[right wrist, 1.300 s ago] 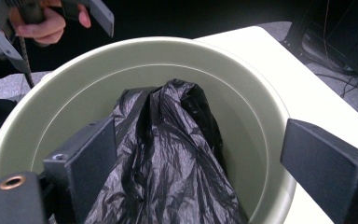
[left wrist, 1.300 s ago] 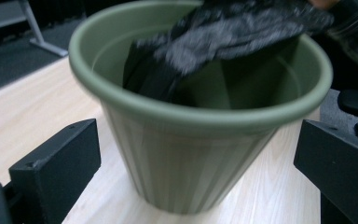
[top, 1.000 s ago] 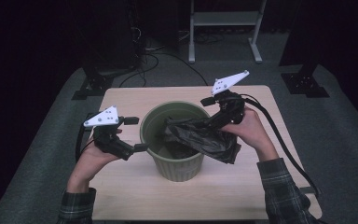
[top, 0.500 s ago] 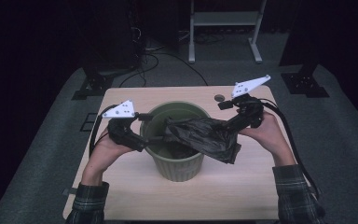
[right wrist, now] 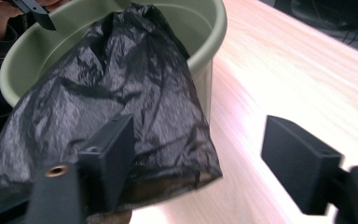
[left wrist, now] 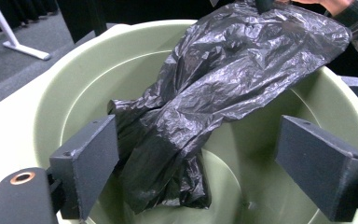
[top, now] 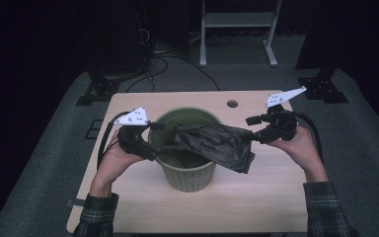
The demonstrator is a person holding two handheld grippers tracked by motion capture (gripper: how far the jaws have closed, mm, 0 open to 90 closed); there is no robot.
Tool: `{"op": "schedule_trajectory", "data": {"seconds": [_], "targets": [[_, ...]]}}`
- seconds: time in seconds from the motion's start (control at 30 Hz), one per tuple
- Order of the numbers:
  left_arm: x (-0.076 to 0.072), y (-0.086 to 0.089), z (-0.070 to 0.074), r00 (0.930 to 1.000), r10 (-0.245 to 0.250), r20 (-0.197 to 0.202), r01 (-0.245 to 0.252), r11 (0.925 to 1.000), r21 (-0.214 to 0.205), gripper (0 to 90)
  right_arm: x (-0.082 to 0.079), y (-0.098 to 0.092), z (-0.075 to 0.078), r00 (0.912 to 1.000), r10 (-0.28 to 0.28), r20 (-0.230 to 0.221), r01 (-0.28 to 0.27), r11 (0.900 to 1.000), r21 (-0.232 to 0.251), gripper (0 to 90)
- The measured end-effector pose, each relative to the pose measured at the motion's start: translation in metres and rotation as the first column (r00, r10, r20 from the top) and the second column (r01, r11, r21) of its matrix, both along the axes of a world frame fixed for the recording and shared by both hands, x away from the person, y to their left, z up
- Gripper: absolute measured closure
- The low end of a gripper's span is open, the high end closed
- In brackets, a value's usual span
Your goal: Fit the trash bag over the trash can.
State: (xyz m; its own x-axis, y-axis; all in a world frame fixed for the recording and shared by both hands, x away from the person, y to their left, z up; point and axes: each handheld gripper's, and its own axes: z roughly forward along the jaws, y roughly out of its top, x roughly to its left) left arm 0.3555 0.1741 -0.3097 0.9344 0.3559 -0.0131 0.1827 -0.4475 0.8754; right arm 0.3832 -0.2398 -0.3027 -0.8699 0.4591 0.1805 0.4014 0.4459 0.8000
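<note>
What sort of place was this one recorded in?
Likely a lab or recording studio, not a home: a lone wooden table on grey carpet, dark surroundings, black stand bases beside it, loose cables on the floor and a white equipment frame behind.

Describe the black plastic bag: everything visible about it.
The black plastic bag is thin, glossy, crinkled film, bunched rather than spread. It drapes across the green bin: one end hangs down inside, and the other spills over the rim on the right hand-held gripper side, toward the wooden table. Whether either hand-held gripper pinches it is unclear.
</note>
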Motion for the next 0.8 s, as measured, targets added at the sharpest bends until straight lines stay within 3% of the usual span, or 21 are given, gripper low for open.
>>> {"op": "schedule_trajectory", "data": {"seconds": [0.03,0.07,0.2,0.27,0.43,0.8], "targets": [[0.0,-0.001,-0.001,1.0,-0.002,-0.002,0.002,1.0,0.001,12.2,0.0,-0.002,-0.002,0.9999,0.005,-0.011,-0.004,1.0,0.006,31.9],[0.001,-0.001,-0.001,1.0,-0.001,-0.002,0.001,1.0,0.004,12.2,0.0,-0.005,-0.003,0.9994,0.024,-0.027,-0.023,0.9993,0.029,48.4],[0.001,-0.003,-0.002,1.0,-0.005,-0.004,0.005,0.9999,0.01,12.2,0.0,-0.005,-0.003,0.9973,0.062,-0.039,-0.06,0.9968,0.053,77.1],[0.001,-0.003,-0.002,1.0,-0.009,0.0,0.009,0.9999,0.012,12.2,-0.001,-0.004,-0.002,0.9974,0.069,-0.021,-0.068,0.9957,0.063,88.0],[0.001,-0.002,0.0,1.0,-0.003,0.008,0.003,1.0,-0.001,12.2,0.0,0.005,0.005,0.9965,0.083,0.009,-0.083,0.9942,0.068,89.5],[0.002,-0.001,0.008,0.9998,-0.012,0.019,0.012,0.9998,-0.013,15.5,0.005,0.051,0.024,0.9852,0.161,0.059,-0.165,0.9834,0.076,89.6]]}}
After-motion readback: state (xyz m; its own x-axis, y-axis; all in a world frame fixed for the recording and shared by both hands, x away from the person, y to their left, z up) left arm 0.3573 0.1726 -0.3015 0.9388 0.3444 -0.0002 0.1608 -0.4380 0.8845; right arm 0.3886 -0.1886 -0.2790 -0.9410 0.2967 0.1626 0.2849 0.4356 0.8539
